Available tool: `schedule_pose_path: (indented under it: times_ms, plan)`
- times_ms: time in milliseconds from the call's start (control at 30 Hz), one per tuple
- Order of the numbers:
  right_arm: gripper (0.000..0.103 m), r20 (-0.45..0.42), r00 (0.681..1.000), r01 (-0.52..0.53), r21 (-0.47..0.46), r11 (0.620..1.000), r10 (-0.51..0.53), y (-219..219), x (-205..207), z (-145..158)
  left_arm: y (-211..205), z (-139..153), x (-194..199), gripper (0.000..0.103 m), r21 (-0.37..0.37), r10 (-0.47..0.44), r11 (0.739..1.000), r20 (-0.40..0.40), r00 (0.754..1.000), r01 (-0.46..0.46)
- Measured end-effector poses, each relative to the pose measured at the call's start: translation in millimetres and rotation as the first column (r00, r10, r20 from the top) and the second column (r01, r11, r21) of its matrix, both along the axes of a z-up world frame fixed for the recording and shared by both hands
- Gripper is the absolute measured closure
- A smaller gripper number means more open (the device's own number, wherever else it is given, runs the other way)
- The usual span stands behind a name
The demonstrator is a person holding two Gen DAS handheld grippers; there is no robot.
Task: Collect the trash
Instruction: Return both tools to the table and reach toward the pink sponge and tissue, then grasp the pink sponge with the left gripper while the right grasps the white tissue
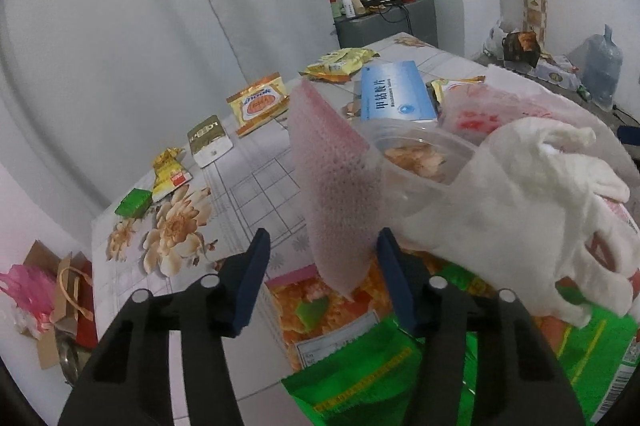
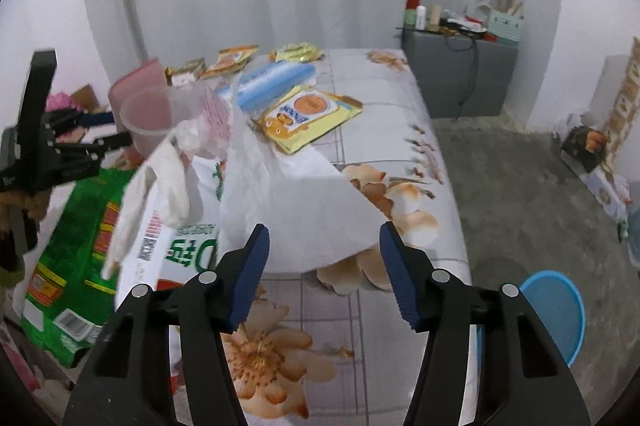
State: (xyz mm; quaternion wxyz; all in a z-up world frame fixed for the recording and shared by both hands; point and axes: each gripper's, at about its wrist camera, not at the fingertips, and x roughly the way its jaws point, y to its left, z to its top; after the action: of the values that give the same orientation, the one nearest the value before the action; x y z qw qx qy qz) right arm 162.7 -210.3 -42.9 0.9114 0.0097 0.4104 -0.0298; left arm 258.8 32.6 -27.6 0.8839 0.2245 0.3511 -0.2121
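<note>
Both claws sat low over the tabletop [image 2: 400, 154], angled down at the trash heap. White plastic bag [image 2: 296, 202] lay spread, probably as the collection sack, green packets [image 1: 360, 366] piled beside it. Right claw [image 2: 324, 266]: half open, gripping nothing. Left claw [image 1: 320, 278]: half open around the pink foam sheet [image 1: 332, 162], right pad touching, not clamped.
</note>
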Motion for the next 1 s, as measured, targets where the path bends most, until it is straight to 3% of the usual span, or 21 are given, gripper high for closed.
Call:
schedule_pose_path:
  times_ms: [67, 367, 600, 667, 867, 967, 1000]
  plan:
    - [0.049, 0.006, 1.0, -0.028, -0.025, 0.999, 0.028, 6, 0, 3, 2, -1, 3, 0.057, -0.016, 0.003, 1.0, -0.015, 1.0, -0.003]
    - [0.049, 0.083, 0.99, -0.111, -0.009, 0.994, 0.112, 11, -19, 26, 5, -3, 1, 0.058, -0.057, -0.018, 0.998, -0.026, 1.0, 0.016]
    - [0.049, 0.049, 0.991, -0.122, -0.012, 0.992, 0.122, 13, -13, 19, 7, -3, 10, 0.058, -0.1, 0.005, 0.995, -0.067, 0.998, -0.012]
    - [0.049, 0.038, 0.993, -0.113, -0.02, 0.993, 0.113, 13, -9, 14, 8, -3, 13, 0.068, -0.121, 0.012, 0.992, -0.088, 0.996, -0.022]
    - [0.057, 0.025, 0.998, -0.05, -0.049, 0.998, 0.051, 9, 6, 2, 14, -2, 15, 0.073, -0.162, 0.03, 0.986, -0.111, 0.993, -0.048]
    - [0.065, 0.018, 1.0, -0.022, -0.018, 1.0, 0.022, 2, 13, -3, 17, 0, 12, 0.074, -0.169, 0.038, 0.984, -0.103, 0.994, -0.055]
    - [0.073, 0.015, 1.0, -0.016, -0.01, 1.0, 0.016, 0, 14, -4, 17, 1, 11, 0.074, -0.169, 0.039, 0.984, -0.099, 0.994, -0.056]
